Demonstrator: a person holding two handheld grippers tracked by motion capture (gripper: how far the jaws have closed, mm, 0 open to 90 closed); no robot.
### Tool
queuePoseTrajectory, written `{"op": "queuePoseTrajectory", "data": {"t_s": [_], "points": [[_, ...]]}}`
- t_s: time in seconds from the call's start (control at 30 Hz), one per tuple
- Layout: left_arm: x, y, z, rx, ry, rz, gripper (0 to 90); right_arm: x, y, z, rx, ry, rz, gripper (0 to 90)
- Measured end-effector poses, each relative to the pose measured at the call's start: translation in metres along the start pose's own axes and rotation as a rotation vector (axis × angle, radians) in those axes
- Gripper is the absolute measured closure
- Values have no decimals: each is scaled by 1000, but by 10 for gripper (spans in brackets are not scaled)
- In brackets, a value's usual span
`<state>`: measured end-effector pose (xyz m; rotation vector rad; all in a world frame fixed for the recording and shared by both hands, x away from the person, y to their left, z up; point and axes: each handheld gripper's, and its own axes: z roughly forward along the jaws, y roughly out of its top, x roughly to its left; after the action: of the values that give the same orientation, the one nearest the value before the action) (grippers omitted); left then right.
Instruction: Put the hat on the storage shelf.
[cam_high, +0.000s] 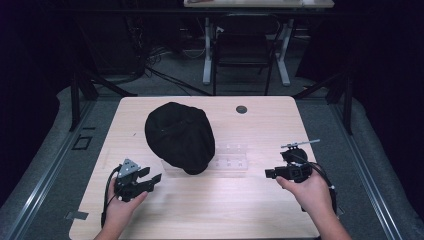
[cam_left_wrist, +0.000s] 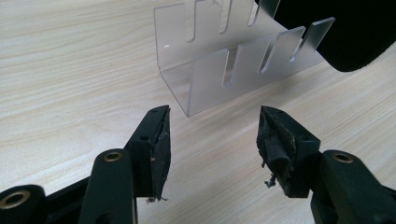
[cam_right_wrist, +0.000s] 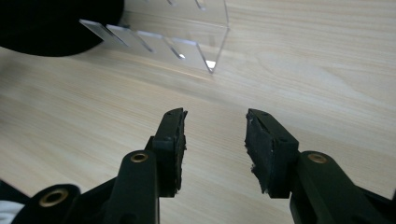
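A black fabric cap (cam_high: 180, 136) sits draped over one end of a clear acrylic slotted rack (cam_high: 227, 159) on the pale wood-grain bench (cam_high: 225, 205). Both lie ahead of the two tongs and between them, the cap nearer the left tongs' side and the bare end of the rack toward the right tongs' side.

The left tongs (cam_high: 154, 179) are held low over the bench in the person's left hand (cam_high: 122, 202), pointing toward the rack. In the left gripper view the left tongs (cam_left_wrist: 212, 135) stand wide apart with nothing between them; the clear rack (cam_left_wrist: 233, 65) stands just ahead of the tips, its near corner in line with the gap, and the edge of the black cap (cam_left_wrist: 355, 32) hangs over the rack's far right end.

The right tongs (cam_high: 270, 173) are held in the person's right hand (cam_high: 310, 192), pointing leftward toward the rack, apart from it. In the right gripper view the right tongs (cam_right_wrist: 215, 140) stand wide with only bare bench between them; the rack (cam_right_wrist: 187, 42) lies ahead and to the left of the tips, and the cap (cam_right_wrist: 51, 28) covers its far left end.

Neither pair of tongs touches the cap or the rack.
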<state>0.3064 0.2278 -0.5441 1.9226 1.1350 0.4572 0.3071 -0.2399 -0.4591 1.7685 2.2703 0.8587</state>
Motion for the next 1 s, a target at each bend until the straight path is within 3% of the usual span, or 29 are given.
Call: {"op": "queuePoseTrajectory", "data": {"t_s": [0.27, 0.43, 0.73, 1.0], "points": [[-1, -1, 1, 11, -8, -2, 451, -5, -22, 23, -27, -17, 2, 552], [-3, -2, 3, 2, -15, -3, 451, -9, -38, 34, -90, -29, -2, 549], [-6, -3, 6, 9, -31, -2, 460, -18, -54, 43, -156, -33, 6, 533], [-12, -2, 7, 24, -45, 25, 468, -27, -65, 44, -232, -50, 13, 532]]}}
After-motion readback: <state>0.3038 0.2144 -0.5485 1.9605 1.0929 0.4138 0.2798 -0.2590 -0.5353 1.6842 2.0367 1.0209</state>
